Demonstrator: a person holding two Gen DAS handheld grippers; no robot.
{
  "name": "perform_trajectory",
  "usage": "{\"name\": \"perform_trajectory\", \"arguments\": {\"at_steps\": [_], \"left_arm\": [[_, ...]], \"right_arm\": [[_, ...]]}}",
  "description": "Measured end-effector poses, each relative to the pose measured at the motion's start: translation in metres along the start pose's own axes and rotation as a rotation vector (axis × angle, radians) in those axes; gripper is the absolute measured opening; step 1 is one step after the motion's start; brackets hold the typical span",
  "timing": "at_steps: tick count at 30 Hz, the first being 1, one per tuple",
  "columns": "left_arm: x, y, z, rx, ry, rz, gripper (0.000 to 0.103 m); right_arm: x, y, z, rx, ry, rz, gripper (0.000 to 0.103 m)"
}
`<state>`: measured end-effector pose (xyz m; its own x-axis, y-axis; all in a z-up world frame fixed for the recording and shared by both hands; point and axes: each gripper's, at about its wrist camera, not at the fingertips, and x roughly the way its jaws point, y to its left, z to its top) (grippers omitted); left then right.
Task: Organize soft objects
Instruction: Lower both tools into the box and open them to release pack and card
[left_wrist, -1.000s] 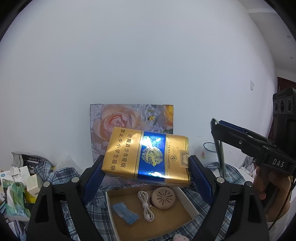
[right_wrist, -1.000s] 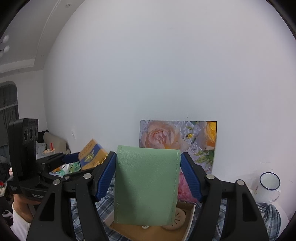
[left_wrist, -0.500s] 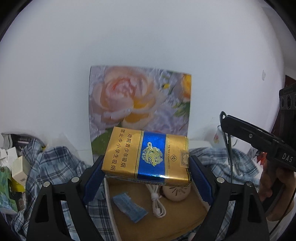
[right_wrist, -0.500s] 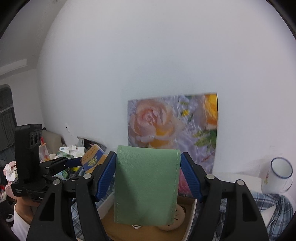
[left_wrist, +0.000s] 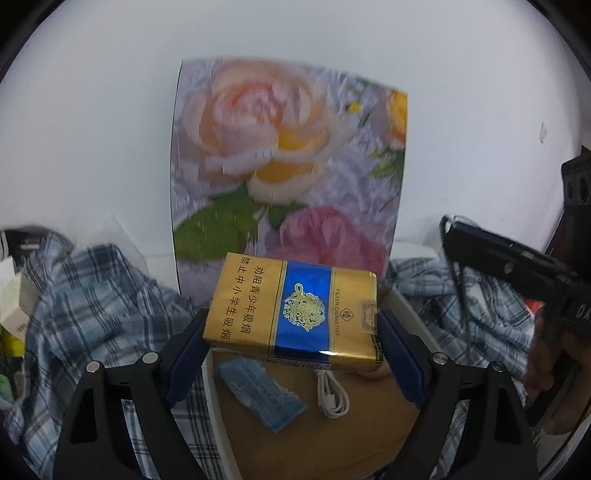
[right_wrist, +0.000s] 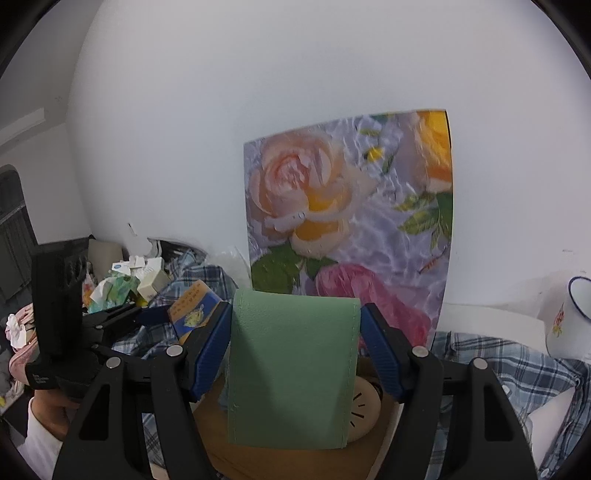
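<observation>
Each camera sits behind its own gripper, looking forward and slightly down along the fingers, close to the tray (left_wrist: 218, 417). Both views share the rose picture (left_wrist: 288, 166) (right_wrist: 351, 206), checked cloth (left_wrist: 92, 306) (right_wrist: 517, 365) and white wall (right_wrist: 258, 74).

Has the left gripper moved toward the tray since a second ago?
Yes. The left gripper, with the cigarette pack, has closed in on the tray; the rose picture looms larger.

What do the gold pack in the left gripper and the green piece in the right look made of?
Gold pack: probably soft paper under glossy film, given its metallic glare and crinkled edges. Green piece: likely faux leather, matte with a fine grain, stitched along the edge and folded over on top.
</observation>
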<state>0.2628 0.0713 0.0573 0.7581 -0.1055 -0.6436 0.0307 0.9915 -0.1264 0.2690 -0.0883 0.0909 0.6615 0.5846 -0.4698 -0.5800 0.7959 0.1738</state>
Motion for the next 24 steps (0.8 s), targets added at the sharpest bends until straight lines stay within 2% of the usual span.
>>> {"name": "perform_trajectory", "arguments": {"at_steps": [8, 16, 24], "left_arm": [[0.027, 0.009, -0.015, -0.016, 0.066, 0.009, 0.089], [0.047, 0.014, -0.027, -0.035, 0.119, -0.014, 0.089], [0.053, 0.012, -0.029, -0.015, 0.125, -0.010, 0.089]], "right_arm": [[0.023, -0.017, -0.014, 0.047, 0.083, -0.030, 0.069], [0.047, -0.024, -0.030, 0.069, 0.164, -0.042, 0.069], [0.062, -0.032, -0.043, 0.094, 0.218, -0.052, 0.069]]}}
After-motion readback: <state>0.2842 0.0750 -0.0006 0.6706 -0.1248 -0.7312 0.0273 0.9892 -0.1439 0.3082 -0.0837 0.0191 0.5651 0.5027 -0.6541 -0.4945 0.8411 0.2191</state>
